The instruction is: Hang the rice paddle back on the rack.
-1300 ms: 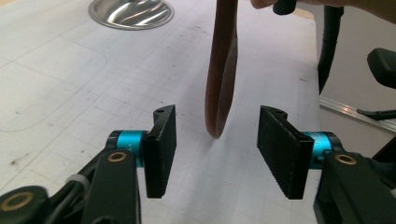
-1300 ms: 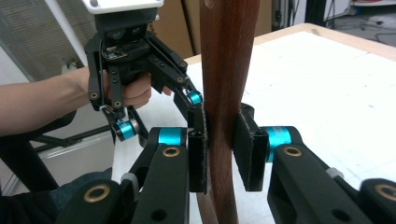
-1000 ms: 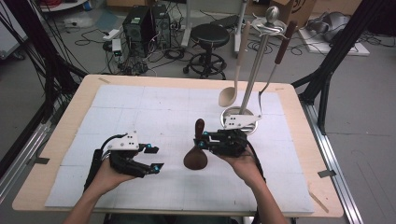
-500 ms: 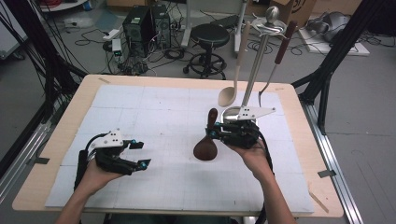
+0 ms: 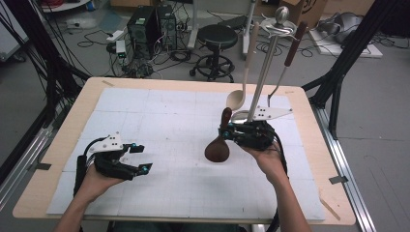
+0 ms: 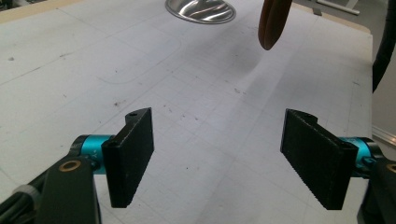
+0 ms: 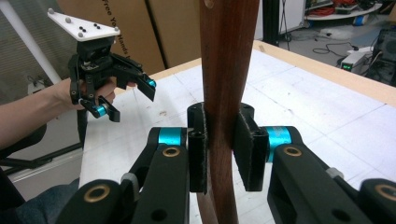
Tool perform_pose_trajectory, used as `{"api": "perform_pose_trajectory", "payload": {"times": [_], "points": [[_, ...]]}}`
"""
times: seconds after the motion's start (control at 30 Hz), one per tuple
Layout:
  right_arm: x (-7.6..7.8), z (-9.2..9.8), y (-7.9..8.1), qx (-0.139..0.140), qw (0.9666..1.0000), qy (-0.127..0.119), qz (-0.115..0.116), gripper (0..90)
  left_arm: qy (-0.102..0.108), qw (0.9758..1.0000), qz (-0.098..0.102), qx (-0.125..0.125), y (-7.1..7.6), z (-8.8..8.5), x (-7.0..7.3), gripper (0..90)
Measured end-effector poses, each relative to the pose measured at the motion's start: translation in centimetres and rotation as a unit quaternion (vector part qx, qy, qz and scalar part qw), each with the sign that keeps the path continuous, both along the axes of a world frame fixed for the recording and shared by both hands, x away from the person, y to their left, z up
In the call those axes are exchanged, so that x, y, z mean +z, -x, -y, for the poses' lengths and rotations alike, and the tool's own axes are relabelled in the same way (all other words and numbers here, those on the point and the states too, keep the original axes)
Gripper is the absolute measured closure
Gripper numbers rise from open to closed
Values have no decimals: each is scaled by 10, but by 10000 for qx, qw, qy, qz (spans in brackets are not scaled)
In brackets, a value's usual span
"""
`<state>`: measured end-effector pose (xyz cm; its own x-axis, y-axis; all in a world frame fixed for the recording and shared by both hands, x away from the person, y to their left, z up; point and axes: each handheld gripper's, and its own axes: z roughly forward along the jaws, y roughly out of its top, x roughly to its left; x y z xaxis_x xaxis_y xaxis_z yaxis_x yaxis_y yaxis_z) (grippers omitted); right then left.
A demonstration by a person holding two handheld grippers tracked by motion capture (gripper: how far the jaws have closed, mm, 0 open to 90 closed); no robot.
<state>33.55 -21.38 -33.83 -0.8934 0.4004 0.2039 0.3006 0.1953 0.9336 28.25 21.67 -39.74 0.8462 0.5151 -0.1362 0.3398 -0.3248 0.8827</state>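
A dark wooden spoon (image 5: 217,150) hangs upright over the mat, bowl down. My right gripper (image 5: 227,131) is shut on its handle (image 7: 226,70), with both pads (image 7: 247,149) pressing its sides. Just behind it stands a utensil rack (image 5: 263,72) with a pale wooden spoon (image 5: 241,92) and a dark-handled utensil (image 5: 290,53) hanging from it. My left gripper (image 5: 141,157) hovers over the mat's front left. Its jaws stand wide, have just been opening, and hold nothing (image 6: 219,154). The left gripper view has the dark spoon's bowl (image 6: 273,23) and the rack's shiny base (image 6: 201,7) far ahead.
A white gridded mat (image 5: 159,121) covers the wooden table (image 5: 72,121). The rack's white marker plate (image 5: 270,112) juts out near the right gripper. Beyond the table stand a black stool (image 5: 217,36), computer cases (image 5: 150,24) and cables on the floor.
The right gripper carried the dark spoon to the right and farther from me, closer to the rack. The left gripper drew back to the left and its jaws spread wider.
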Motion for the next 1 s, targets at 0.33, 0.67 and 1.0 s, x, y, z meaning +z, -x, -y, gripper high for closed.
{"api": "perform_pose_trajectory", "payload": {"times": [0.33, 0.67, 1.0], "points": [[9, 8, -3, -76, 10000, 33, 53, 769, -6, 10000, 17, 74, 0, -2, 1, 252], [9, 13, -5, -98, 9999, 32, 67, 769, -35, 9999, 2, 104, 0, -1, 0, 240], [18, 15, -8, -120, 9998, 78, 104, 770, -35, 9999, -13, 107, -1, -1, 0, 226]]}}
